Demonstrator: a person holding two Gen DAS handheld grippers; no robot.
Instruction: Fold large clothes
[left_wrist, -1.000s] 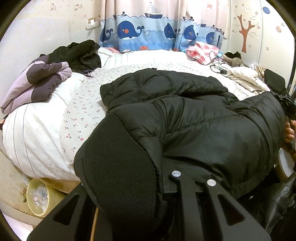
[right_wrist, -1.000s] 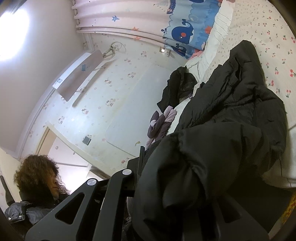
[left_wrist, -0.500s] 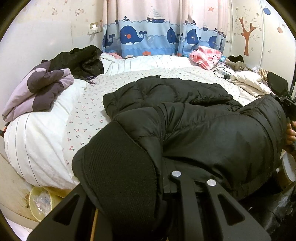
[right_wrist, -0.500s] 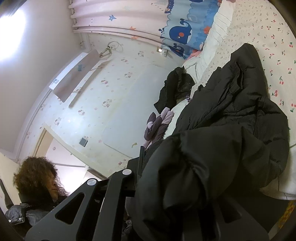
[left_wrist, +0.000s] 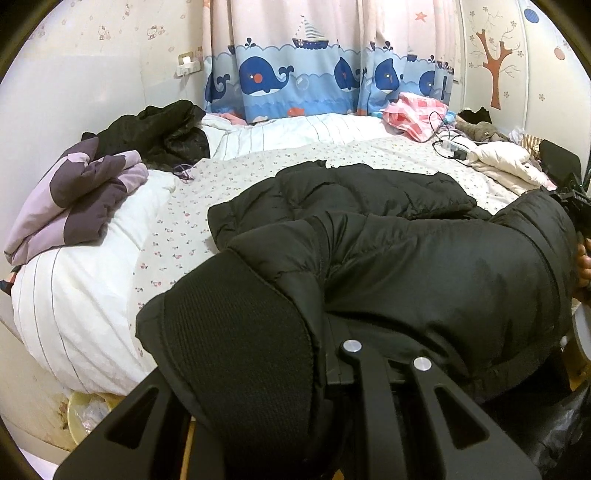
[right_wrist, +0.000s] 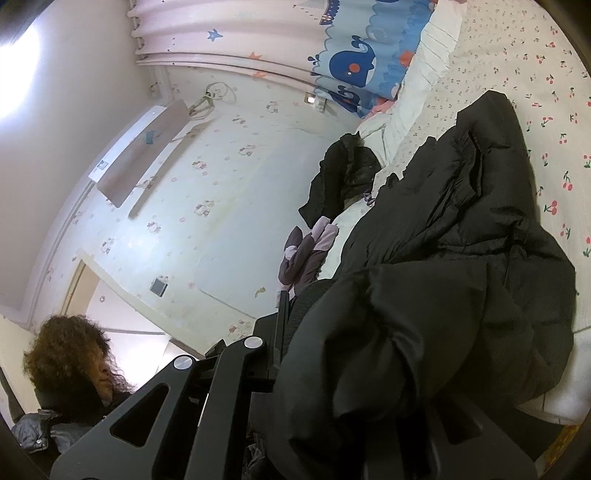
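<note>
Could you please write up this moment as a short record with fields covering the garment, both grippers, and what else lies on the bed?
garment: black puffer jacket, partly on the bed, near edge lifted
left hand-held gripper: shut on the jacket's edge by the ribbed knit panel
right hand-held gripper: shut on bunched jacket fabric
surface: bed with cherry-print sheet
other items: folded purple garment, dark clothes pile, pink checked cloth
backdrop: whale curtain
</note>
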